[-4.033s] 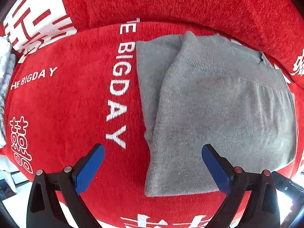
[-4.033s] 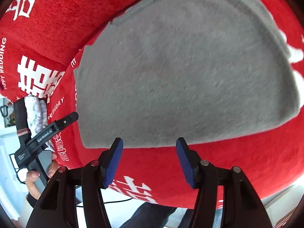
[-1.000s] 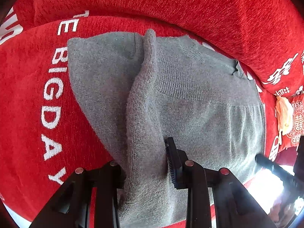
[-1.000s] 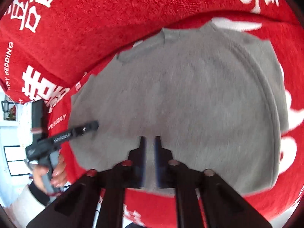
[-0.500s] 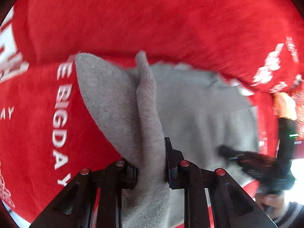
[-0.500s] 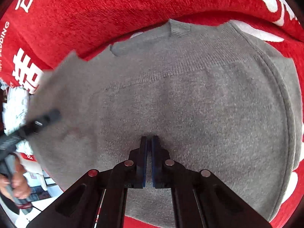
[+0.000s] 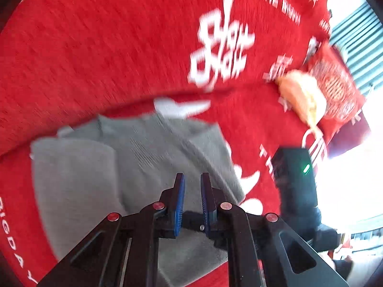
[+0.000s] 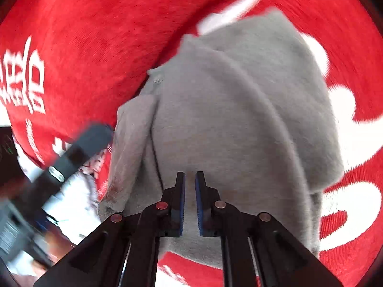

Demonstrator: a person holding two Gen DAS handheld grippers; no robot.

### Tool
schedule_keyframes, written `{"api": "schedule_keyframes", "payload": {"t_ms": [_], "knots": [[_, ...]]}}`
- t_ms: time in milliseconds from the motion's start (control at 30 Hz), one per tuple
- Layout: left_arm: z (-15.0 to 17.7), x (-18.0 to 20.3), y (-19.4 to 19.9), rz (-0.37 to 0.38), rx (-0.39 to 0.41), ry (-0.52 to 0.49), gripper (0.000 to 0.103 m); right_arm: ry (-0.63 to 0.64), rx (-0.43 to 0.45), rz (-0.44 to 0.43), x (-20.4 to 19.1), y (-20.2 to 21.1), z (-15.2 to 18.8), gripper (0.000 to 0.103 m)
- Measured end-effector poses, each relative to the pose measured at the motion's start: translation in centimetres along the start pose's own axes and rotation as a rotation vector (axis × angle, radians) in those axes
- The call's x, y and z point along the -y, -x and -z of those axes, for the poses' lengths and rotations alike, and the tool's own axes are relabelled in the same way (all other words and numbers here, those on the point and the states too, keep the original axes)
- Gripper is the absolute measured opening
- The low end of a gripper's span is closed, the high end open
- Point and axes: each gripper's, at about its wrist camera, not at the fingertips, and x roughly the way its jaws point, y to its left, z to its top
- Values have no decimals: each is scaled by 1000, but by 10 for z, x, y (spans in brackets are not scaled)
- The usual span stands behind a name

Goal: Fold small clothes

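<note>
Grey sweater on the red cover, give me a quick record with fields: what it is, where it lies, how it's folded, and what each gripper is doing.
item: grey sweater, knitted
surface: red cover with white lettering
fold state: partly folded, one side flap laid over the body
left gripper: jaws closing, nothing visibly between them, above the sweater
right gripper: jaws opening, narrow gap, no cloth visibly pinched, above the sweater
nearby: orange-yellow bundle farther along the cover, too blurred to identify
image quality: motion blur in both views

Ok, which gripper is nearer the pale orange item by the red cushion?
Right. Right gripper, jaws opening, empty, sits below the pale orange item; left gripper, closing, empty, is farther back over the grey sweater.
</note>
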Motion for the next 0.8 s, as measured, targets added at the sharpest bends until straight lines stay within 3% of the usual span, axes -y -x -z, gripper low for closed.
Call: {"api": "schedule_keyframes", "payload": {"t_ms": [100,167,233,267,300,333,367,433,600,800], "knots": [[14,-4,8,-10,0,34,16,-54,-11,-87,14,1,-2,27],[25,-15,22,-36,-3,53,16,-56,-10,-155,9,0,-3,69],[35,-33,37,-91,-11,102,16,-43,-26,-213,2,-2,-5,73],[40,-44,46,-117,-13,126,25,-34,-47,-237,-16,-12,-6,73],[45,-53,55,-138,-12,144,42,-24,-63,-242,-21,-16,-8,73],[49,-64,65,-166,2,165,85,-14,-82,-243,-26,-22,-11,73],[54,-74,77,-204,41,186,100,2,-116,-239,-33,-30,-13,73],[64,-92,98,-282,119,207,100,18,-159,-207,-40,-48,-18,73],[82,-143,103,-365,93,313,100,81,-269,-178,-60,-76,-20,73],[106,-177,85,-409,46,415,100,115,-259,-173,-81,-95,-30,71]]}}
